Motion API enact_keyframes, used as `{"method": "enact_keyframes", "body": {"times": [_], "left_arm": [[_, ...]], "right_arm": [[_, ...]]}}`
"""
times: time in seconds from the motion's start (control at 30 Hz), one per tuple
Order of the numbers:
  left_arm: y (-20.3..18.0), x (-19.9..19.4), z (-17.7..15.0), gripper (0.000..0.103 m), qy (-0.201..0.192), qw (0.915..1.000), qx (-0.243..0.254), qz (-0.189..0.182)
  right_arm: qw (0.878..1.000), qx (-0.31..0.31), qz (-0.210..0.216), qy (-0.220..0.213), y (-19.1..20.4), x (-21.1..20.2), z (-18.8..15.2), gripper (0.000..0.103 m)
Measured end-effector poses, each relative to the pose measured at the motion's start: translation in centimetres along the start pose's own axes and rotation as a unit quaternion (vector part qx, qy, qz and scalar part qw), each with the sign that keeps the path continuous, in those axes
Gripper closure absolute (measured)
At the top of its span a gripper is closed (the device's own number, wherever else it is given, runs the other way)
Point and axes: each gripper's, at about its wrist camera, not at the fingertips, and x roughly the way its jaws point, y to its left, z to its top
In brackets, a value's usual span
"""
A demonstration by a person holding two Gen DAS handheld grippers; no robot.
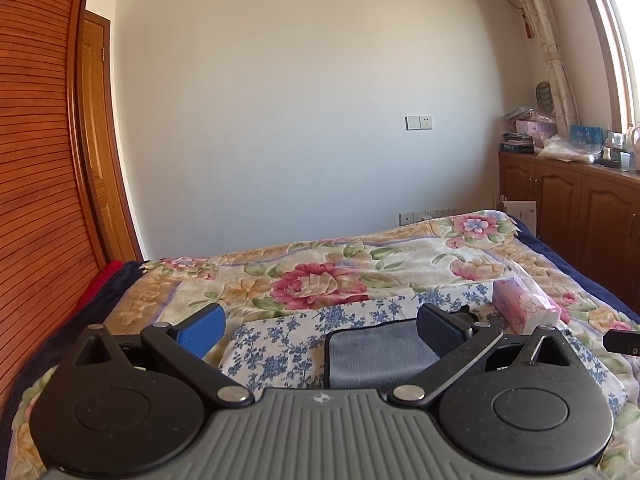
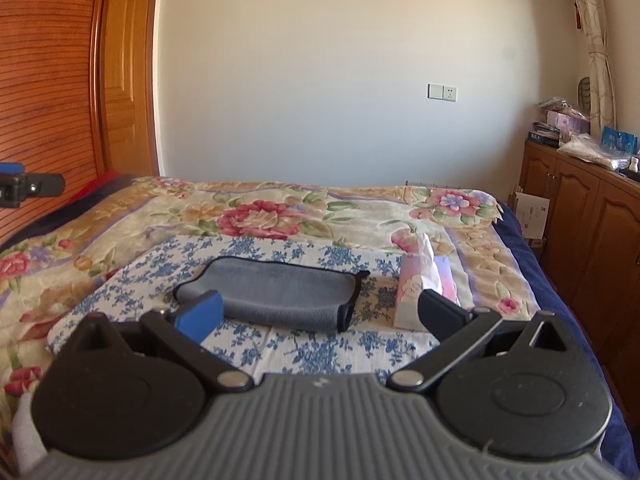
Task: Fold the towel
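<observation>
Right wrist view: the grey towel (image 2: pixel 268 296), black-edged and already doubled, was laid on a blue-flowered pad (image 2: pixel 328 356) atop the bed (image 2: pixel 120 216), presumably for a flat folding surface. The right gripper (image 2: pixel 318 314) and left gripper (image 1: pixel 318 330) were held spread and empty above it, judged ready for another fold.

Matt grey cloth towel (image 2: pixel 276 294); ribbed blue rubbery fingers (image 2: pixel 202 317)
</observation>
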Motion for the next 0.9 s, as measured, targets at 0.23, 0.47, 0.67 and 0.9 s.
{"method": "enact_keyframes", "body": {"times": [0.23, 0.47, 0.67, 0.9], "left_arm": [[0.1, -1.2, -2.0, 0.0, 0.01, 0.9999, -0.002, 0.008], [0.0, -2.3, -3.7, 0.0, 0.015, 0.9997, -0.014, 0.013], [0.1, -3.0, -5.2, 0.0, 0.021, 0.9994, -0.026, 0.004], [-0.5, -3.2, -7.6, 0.0, 0.022, 0.9996, -0.017, 0.006]], "right_arm": [[1.0, 0.006, -0.003, 0.003, 0.0, -1.0, -1.1, 0.0], [1.0, 0.014, -0.007, 0.005, 0.4, -1.8, -2.5, 0.0], [1.0, 0.026, -0.008, 0.0, 0.7, -2.2, -3.4, 0.0], [0.999, 0.033, -0.015, -0.007, 0.7, -2.4, -4.3, 0.0]]}}
